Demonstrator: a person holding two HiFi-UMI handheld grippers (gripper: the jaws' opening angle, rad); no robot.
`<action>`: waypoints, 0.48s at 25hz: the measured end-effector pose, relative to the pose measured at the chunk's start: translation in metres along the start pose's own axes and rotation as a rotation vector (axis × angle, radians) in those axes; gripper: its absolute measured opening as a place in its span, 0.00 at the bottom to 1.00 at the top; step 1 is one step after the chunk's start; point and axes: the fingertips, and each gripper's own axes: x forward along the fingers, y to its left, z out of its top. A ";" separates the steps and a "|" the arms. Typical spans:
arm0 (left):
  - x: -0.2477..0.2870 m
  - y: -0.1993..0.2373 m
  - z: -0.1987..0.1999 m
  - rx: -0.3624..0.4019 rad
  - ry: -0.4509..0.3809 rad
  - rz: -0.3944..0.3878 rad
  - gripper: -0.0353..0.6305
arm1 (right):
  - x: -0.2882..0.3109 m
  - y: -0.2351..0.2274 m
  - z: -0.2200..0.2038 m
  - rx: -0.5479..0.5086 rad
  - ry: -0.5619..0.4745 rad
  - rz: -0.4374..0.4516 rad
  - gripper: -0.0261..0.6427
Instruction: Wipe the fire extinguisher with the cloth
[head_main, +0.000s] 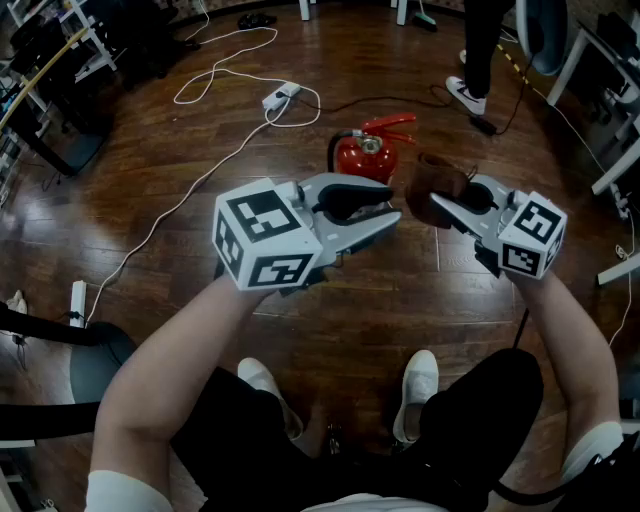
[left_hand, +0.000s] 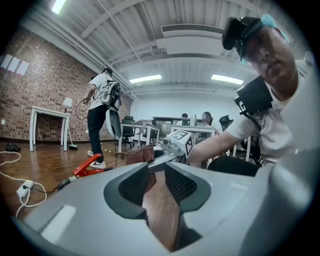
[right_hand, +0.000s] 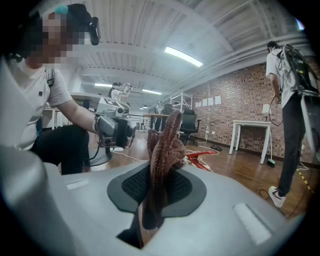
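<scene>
my left hand-held gripper (head_main: 388, 212): jaws slightly apart, nothing in them | my right hand-held gripper (head_main: 438, 207): clamped on the brown cloth (head_main: 432, 180) | fire extinguisher (head_main: 362, 155): on the wood floor (head_main: 200, 130) just past both, looks upright, forward-left of the cloth, so I reckon it's a short reach for my right

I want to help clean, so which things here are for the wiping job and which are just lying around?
For the job:
- red fire extinguisher, on the floor
- brown cloth, pinched in the right tool
- left tool, open and empty

Just lying about:
- white power strip with its cable
- a bystander's white shoe
</scene>
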 end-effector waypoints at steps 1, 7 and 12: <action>0.000 0.005 -0.004 0.009 0.013 -0.002 0.21 | 0.010 -0.011 -0.002 -0.002 -0.010 -0.009 0.12; -0.002 0.034 -0.032 -0.021 0.067 -0.021 0.21 | 0.056 -0.076 -0.035 0.028 -0.062 -0.116 0.12; -0.006 0.047 -0.044 -0.077 0.063 -0.029 0.21 | 0.076 -0.082 -0.065 0.064 -0.037 -0.122 0.12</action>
